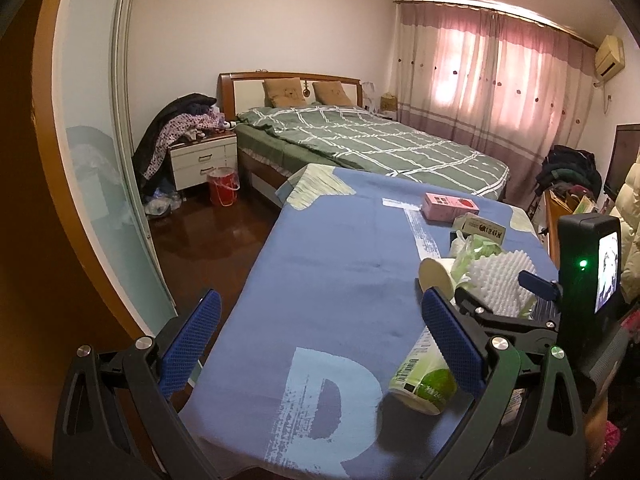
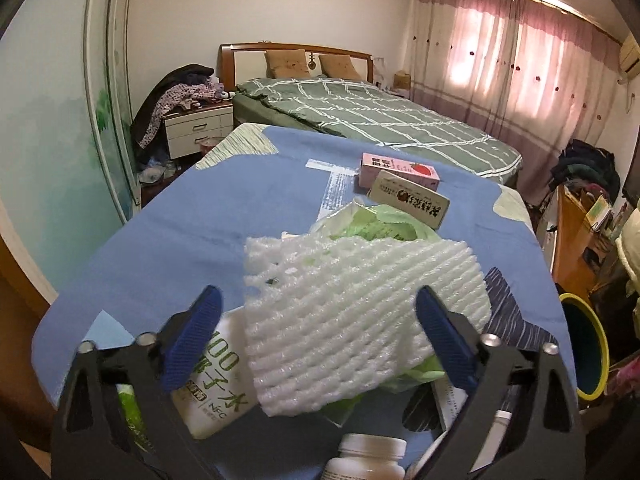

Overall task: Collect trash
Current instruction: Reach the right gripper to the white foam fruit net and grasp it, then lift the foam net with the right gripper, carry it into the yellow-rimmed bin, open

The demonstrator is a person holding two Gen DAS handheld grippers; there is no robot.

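Trash lies on a table under a blue cloth (image 1: 320,264). A white foam net (image 2: 352,312) lies between the open fingers of my right gripper (image 2: 320,336), on top of green plastic wrap (image 2: 380,224). A green and white paper cup (image 1: 424,376) lies on its side by the right finger of my open, empty left gripper (image 1: 320,344). A carton with "100" print (image 2: 212,384) lies under the right gripper's left finger (image 2: 192,340). A pink box (image 2: 396,172), a cream box (image 2: 408,200) and a white bottle (image 2: 368,460) are also there.
A green-rimmed bin (image 2: 584,348) stands at the table's right edge. A bed (image 1: 360,140) lies beyond the table, with a nightstand (image 1: 200,160) and red bucket (image 1: 222,186) to its left. A mirrored sliding door (image 1: 100,160) is on the left. Clutter stands at the right.
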